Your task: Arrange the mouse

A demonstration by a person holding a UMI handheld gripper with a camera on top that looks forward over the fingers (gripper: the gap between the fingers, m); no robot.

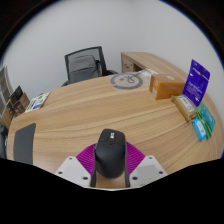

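Tongs [109, 172] grip mouse [109, 153] above open tabletop [90, 110].

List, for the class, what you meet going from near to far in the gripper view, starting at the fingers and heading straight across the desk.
Gripper, its fingers shut on the black mouse → bare wooden desk → round grey object → black office chair beyond the desk's far edge.

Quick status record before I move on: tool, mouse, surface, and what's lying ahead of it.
tool: fingers at either side of the mouse, purple pads against its flanks
mouse: black, between the fingers, over the near table edge
surface: wooden table
ahead: office chair, cardboard box, purple box
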